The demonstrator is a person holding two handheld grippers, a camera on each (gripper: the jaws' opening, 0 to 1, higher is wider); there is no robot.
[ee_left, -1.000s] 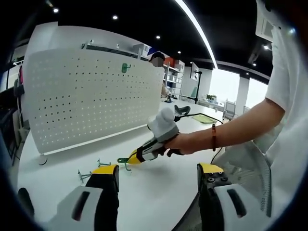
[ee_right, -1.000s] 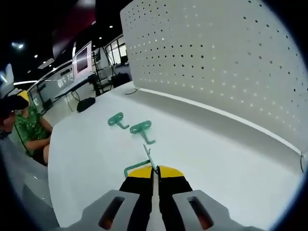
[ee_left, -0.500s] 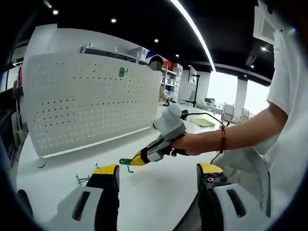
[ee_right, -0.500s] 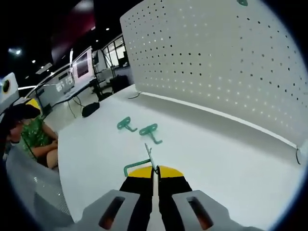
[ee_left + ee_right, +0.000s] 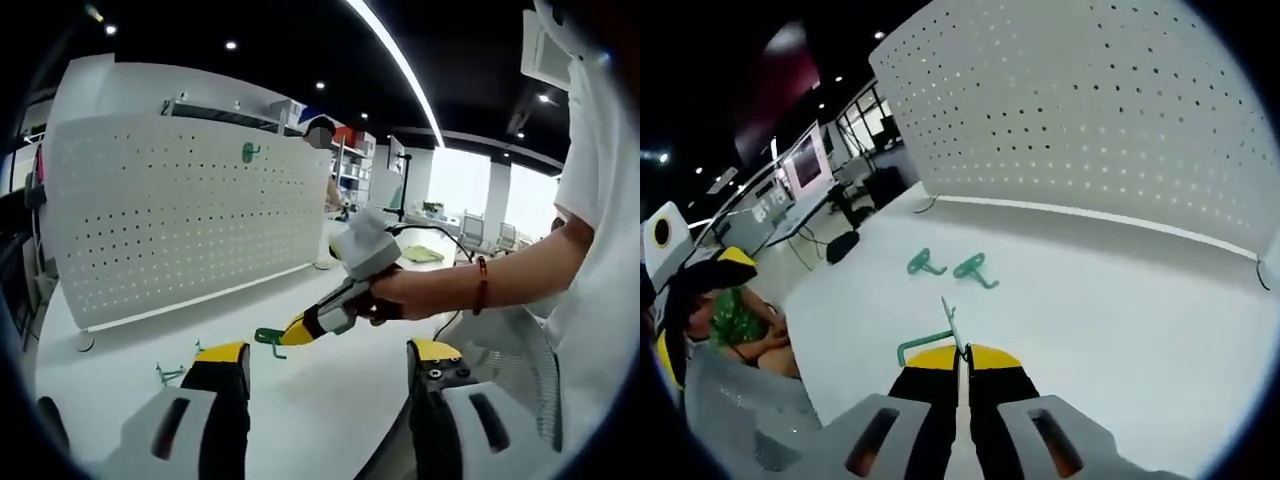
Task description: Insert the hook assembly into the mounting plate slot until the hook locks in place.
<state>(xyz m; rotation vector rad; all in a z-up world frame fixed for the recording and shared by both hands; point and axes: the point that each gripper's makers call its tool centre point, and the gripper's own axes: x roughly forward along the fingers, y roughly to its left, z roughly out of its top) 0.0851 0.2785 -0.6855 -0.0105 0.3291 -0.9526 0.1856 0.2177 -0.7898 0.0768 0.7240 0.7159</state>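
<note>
While your right-hand gripper (image 5: pixel 293 331) with yellow-tipped jaws carries a small green metal hook (image 5: pixel 267 337) above the white tabletop (image 5: pixel 330 380), the insertion itself has yet to happen: in the left gripper view the hook hangs well apart from the tall white perforated mounting plate (image 5: pixel 180 215) standing across the back of the table. One green hook (image 5: pixel 247 152) already sits near the plate's top edge, so, by these pictures, at least one placement looks done and the carried one is left to seat and lock. Your left gripper (image 5: pixel 325 362), rising from the bottom of that view, has its jaws spread wide with nothing between them. Two spare green hooks (image 5: pixel 178 366) lie on the table just beyond its left jaw. Your bare forearm with a red wristband (image 5: pixel 481 284) crosses the view from the right.

From the right gripper view, the right gripper's black-and-yellow jaws are pressed together, pinching the green hook (image 5: pixel 932 338), its thin prong pointing up and forward. The perforated plate (image 5: pixel 1080 110) curves across the top, still well off. Two loose green hooks (image 5: pixel 950 266) lie on the tabletop (image 5: pixel 1120 350) between gripper and plate, beside your path rather than squarely in it. A seated person in green (image 5: pixel 735 325) is beyond the table's left edge.
</note>
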